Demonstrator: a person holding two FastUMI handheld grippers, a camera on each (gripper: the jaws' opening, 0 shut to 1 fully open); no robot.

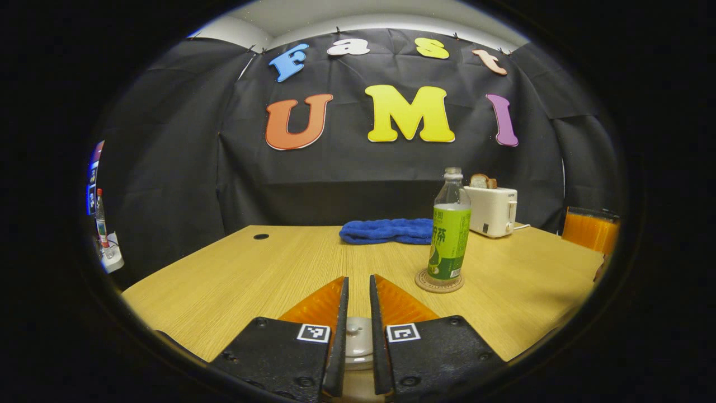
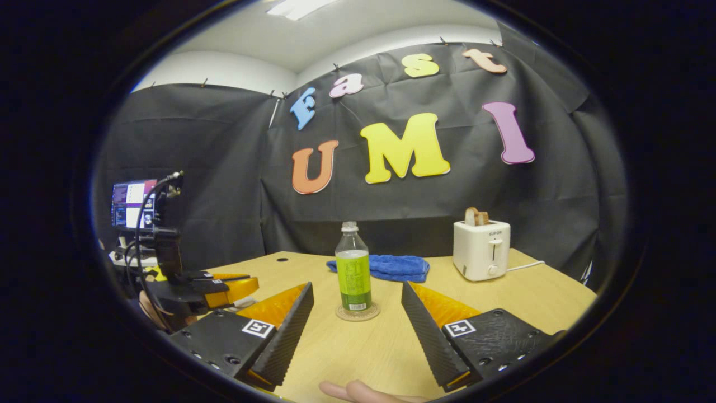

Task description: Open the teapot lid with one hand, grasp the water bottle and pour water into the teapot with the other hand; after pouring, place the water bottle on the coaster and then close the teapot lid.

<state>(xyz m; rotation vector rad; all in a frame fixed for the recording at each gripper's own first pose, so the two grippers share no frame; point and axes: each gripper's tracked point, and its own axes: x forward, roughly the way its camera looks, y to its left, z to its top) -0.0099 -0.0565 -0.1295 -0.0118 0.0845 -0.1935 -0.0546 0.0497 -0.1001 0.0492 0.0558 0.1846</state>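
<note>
Tabletop (image 2: 347, 352): left hand-held gripper (image 1: 358, 296) pinches teapot lid (image 1: 358, 341); right hand-held gripper (image 2: 358, 302) gapes toward water bottle (image 2: 353, 268) on coaster (image 2: 358, 312).

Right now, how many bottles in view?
2. The water bottle stands upright on the coaster mid-table, in front of the blue towel. A second bottle stands off the table at the far left of the left gripper view. Others may be hidden.

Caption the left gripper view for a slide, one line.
Left hand-held gripper nearly closed around the teapot lid knob; water bottle stands on its coaster ahead.
</note>
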